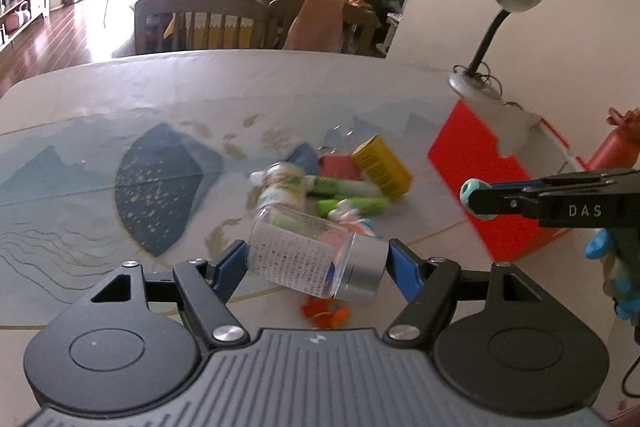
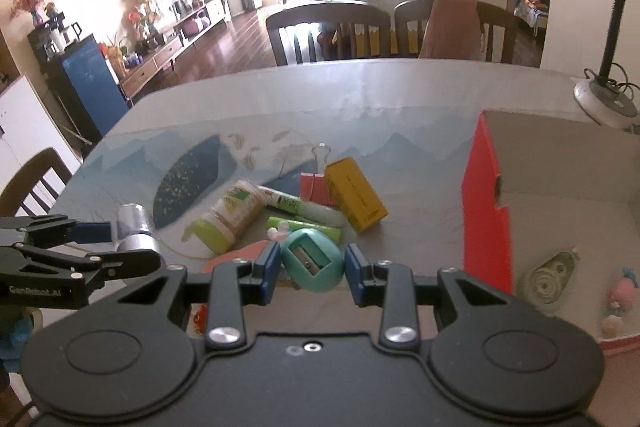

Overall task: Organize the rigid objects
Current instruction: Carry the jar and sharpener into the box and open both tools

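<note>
My left gripper (image 1: 318, 259) is shut on a clear jar with a silver lid (image 1: 316, 261), held sideways above the table; the jar also shows in the right wrist view (image 2: 134, 229). My right gripper (image 2: 312, 265) is shut on a teal pencil sharpener (image 2: 312, 261), whose end shows in the left wrist view (image 1: 469, 190). On the table lie a yellow box (image 2: 356, 199), a red binder clip (image 2: 316, 187), a green-capped bottle (image 2: 226, 221), and green-and-white tubes (image 2: 300, 207). A red open box (image 2: 486, 211) stands to the right.
Inside the red box lie a correction tape (image 2: 550, 273) and small pink toys (image 2: 620, 293). A desk lamp (image 1: 494, 39) stands behind the box. An orange toy (image 1: 326, 313) lies under my left gripper. Chairs (image 2: 332, 31) stand at the table's far edge.
</note>
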